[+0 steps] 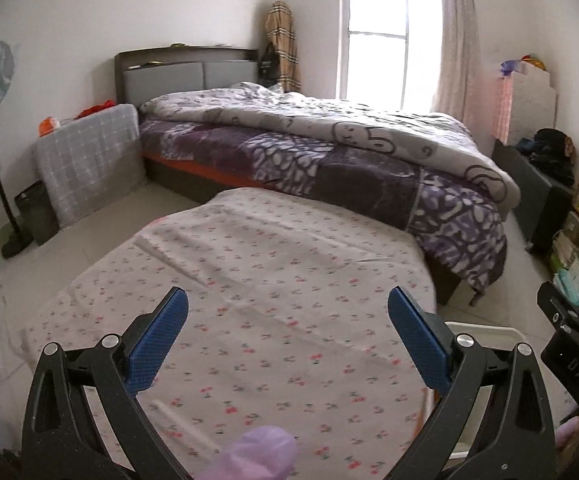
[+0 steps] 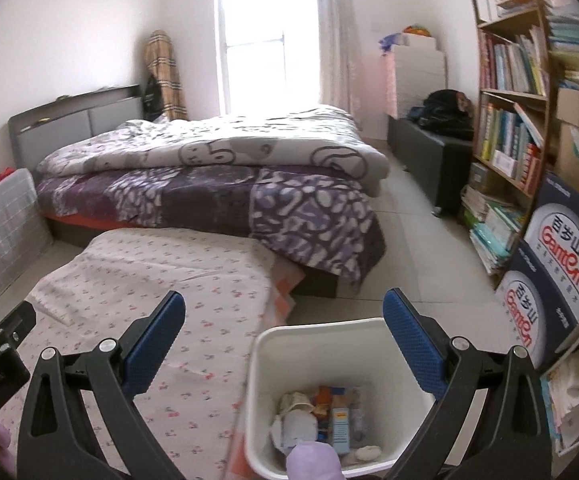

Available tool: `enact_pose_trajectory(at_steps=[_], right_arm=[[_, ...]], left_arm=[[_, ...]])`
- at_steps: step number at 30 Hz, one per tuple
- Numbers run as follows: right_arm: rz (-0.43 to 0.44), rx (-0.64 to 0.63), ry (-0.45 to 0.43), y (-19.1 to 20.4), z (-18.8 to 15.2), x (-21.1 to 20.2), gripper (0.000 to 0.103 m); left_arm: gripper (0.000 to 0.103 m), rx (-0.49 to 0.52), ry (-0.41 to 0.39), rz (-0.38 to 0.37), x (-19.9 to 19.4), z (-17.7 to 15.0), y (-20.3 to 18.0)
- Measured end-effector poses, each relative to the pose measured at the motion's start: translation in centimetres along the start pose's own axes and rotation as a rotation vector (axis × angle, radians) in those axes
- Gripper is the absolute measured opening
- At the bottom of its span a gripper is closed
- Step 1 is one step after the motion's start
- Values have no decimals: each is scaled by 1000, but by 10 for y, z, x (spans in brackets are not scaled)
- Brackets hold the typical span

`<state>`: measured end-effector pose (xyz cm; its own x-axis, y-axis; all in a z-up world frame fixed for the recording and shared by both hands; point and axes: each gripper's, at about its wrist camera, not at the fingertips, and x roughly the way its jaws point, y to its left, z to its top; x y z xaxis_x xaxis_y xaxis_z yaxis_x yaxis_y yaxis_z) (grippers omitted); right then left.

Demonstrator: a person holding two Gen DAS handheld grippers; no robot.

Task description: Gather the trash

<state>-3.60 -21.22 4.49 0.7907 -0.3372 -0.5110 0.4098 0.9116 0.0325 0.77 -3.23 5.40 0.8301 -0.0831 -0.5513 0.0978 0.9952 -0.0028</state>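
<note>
Both tongs spread wide, nothing btwn pads: left tongs (image 1: 288, 307) over floral sheet (image 1: 249, 280), right tongs (image 2: 284, 309) above white trash bin (image 2: 285, 360) w/ wrappers (image 2: 321, 416) inside, bin on floor beside sheet's right edge.

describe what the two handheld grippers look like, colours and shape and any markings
Both match. The left gripper has two black plastic arms with triangular cut-outs, silver round pivot bolts, and blue pads with a fine dimpled texture. The right gripper is built the same way. In the left view, the right gripper's black body carries pale lettering, too blurred to read with certainty. A lilac glove fingertip shows at each view's bottom edge.
</note>
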Motion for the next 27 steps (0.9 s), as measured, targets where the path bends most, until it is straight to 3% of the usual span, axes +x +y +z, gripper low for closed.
enact_pose_trajectory(at_steps=[14, 27], right_arm=[[18, -86, -67, 37, -11, -3, 96], [33, -67, -41, 37, -11, 3, 96]], left_arm=[[96, -25, 17, 43, 3, -5, 35], [96, -12, 29, 52, 9, -8, 37]])
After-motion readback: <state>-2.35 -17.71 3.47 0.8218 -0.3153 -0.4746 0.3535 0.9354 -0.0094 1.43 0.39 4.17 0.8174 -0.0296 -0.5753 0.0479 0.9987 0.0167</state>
